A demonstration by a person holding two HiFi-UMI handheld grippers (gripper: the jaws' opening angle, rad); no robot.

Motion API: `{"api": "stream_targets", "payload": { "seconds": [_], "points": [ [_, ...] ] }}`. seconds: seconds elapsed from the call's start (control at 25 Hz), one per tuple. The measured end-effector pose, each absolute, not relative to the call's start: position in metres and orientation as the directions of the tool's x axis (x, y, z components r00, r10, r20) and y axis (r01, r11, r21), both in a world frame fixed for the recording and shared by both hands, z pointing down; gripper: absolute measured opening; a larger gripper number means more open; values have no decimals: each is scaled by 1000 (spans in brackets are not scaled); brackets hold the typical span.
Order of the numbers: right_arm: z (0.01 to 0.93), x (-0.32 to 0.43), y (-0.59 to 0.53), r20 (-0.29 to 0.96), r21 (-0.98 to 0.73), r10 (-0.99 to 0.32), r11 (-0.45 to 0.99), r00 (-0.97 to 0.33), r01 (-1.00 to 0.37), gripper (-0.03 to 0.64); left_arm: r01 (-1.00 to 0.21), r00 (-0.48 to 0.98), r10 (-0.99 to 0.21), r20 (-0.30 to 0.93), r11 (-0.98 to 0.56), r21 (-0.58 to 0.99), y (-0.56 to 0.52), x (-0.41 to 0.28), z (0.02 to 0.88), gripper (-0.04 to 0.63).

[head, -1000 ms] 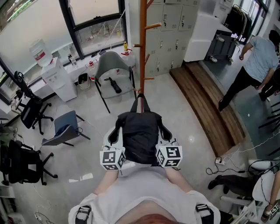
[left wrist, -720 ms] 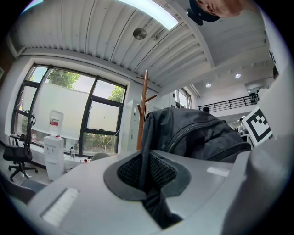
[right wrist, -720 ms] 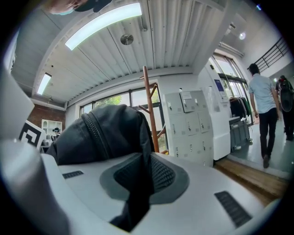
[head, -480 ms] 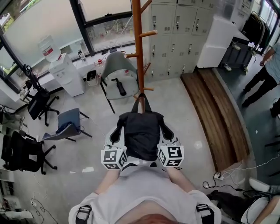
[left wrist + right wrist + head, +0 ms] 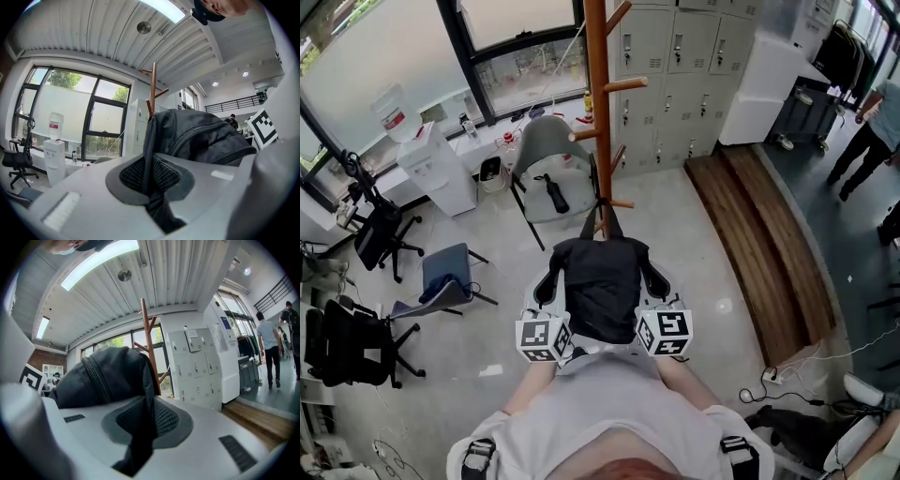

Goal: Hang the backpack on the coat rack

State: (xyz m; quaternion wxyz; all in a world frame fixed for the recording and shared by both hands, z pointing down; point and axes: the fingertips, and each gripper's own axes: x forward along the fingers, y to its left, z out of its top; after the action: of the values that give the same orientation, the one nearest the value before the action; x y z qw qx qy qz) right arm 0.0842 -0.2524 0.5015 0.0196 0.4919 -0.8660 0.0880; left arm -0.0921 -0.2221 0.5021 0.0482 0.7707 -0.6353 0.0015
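Observation:
A black backpack point(image 5: 600, 286) hangs in front of me, carried between both grippers at chest height. My left gripper point(image 5: 547, 289) is shut on the fabric of its left side, and the dark cloth point(image 5: 151, 180) is pinched between the jaws. My right gripper point(image 5: 654, 281) is shut on the right side the same way, with the fabric point(image 5: 140, 425) pinched there too. The backpack's top loop point(image 5: 602, 217) points at the orange-brown wooden coat rack point(image 5: 598, 94), which stands just beyond it with pegs sticking out. That rack point(image 5: 153, 91) rises behind the bag in both gripper views point(image 5: 149, 343).
A grey chair point(image 5: 546, 155) with a dark object on its seat stands just left of the rack. Grey lockers point(image 5: 675, 56) are behind it, a wooden platform point(image 5: 759, 234) to the right. A water dispenser point(image 5: 441, 169), a blue chair point(image 5: 445, 281) and black office chairs point(image 5: 352, 342) stand at left. A person point(image 5: 872, 141) walks at far right.
Both grippers and the backpack have moved forward toward the coat rack, which now stands nearer and larger. The person at right has drifted toward the picture's edge. The grips are unchanged.

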Motion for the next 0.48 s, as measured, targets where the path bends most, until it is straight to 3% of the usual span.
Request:
{"api": "stream_targets", "payload": {
  "seconds": [0.48],
  "points": [
    [495,45,-277,119,-107,-883,444,-455,-890,41,-963,256,-966,34,-252,91,-263,-132,497,32]
  ]
}}
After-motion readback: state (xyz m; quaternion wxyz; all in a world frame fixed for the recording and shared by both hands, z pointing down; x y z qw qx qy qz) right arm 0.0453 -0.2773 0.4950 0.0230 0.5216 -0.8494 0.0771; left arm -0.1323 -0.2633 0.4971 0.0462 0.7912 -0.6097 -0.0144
